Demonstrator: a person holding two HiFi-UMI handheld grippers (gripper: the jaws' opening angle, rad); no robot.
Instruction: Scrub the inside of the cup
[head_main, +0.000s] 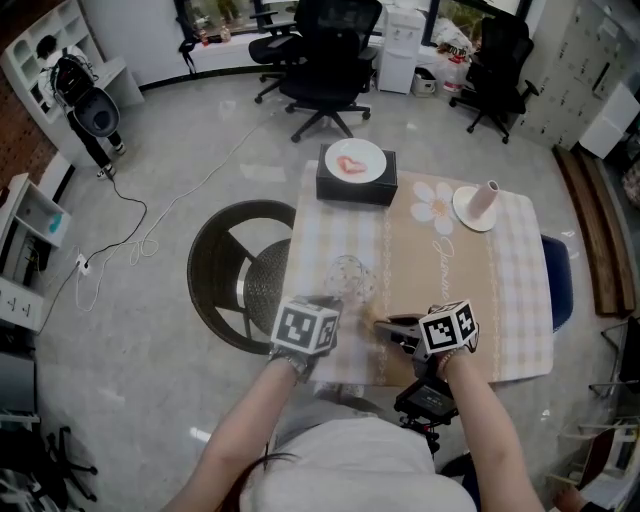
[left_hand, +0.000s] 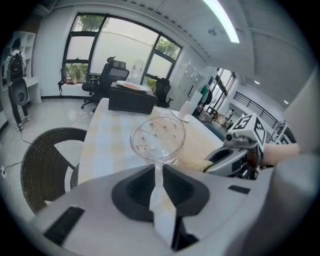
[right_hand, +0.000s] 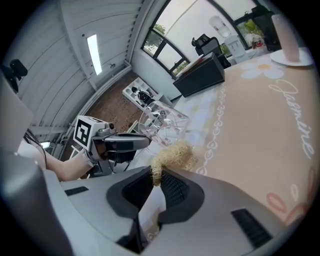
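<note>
The left gripper (left_hand: 159, 167) pinches the thin wall of a clear cup (left_hand: 158, 138), which juts out just past its fingertips. The right gripper (right_hand: 159, 175) clamps a straw-coloured scrubber (right_hand: 172, 156), its tuft beside the cup, not inside. Scrubbing looks not yet begun. Specks inside may be dirt or pattern.

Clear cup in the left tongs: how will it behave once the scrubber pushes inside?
Likely light: the clear cup looks thin-walled. The left tongs pinch only one spot of its rim, so it may pivot or slip under a push from the scrubber. The wall looks smooth, so probably slippery; glass or plastic I cannot tell.
</note>
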